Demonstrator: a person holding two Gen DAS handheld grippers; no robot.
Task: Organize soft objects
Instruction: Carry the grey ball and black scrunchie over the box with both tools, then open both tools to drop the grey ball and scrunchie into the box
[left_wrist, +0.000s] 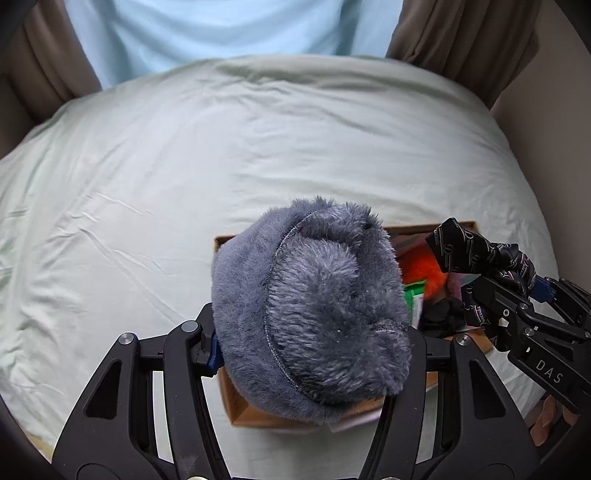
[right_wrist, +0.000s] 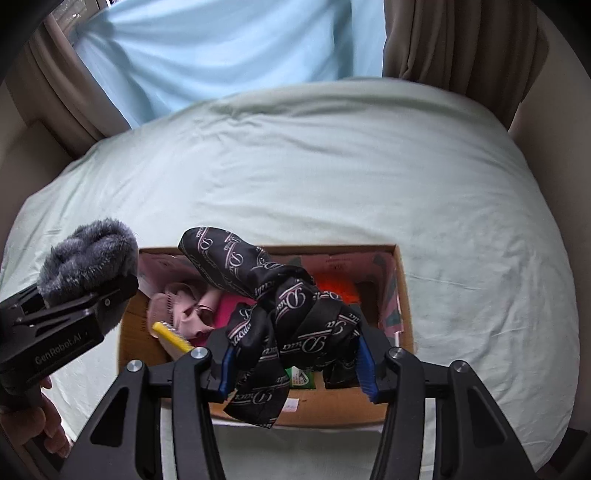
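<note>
**Both tongs loaded above the box**

Right now the left tongs (left_wrist: 314, 354) are clenched on a grey furry hat (left_wrist: 314, 306), which bulges up between their arms and hides most of what lies beneath. From the right wrist view, the hat (right_wrist: 88, 258) hangs at the left, above the bed's edge of the cardboard box (right_wrist: 332, 406), beside rather than inside it.

The right tongs (right_wrist: 295, 365) grip a black scarf with pale lettering (right_wrist: 280, 310). The scarf is bunched between the blue pads (right_wrist: 226, 369), one end rising toward the box's far wall and another drooping over the near wall. In the left wrist view the same scarf (left_wrist: 476, 251) sticks up from the right tongs (left_wrist: 517, 291) at the right.

The box sits on a bed covered with a pale green sheet (right_wrist: 332, 166). Inside it lie a pink garment (right_wrist: 184, 310), a yellow comb-like item (right_wrist: 171, 336), something fluffy and orange (right_wrist: 332, 288), and a green packet (right_wrist: 301, 378) near the front. Brown curtains (right_wrist: 443, 40) and a light blue panel (right_wrist: 229, 48) stand behind the bed.
</note>
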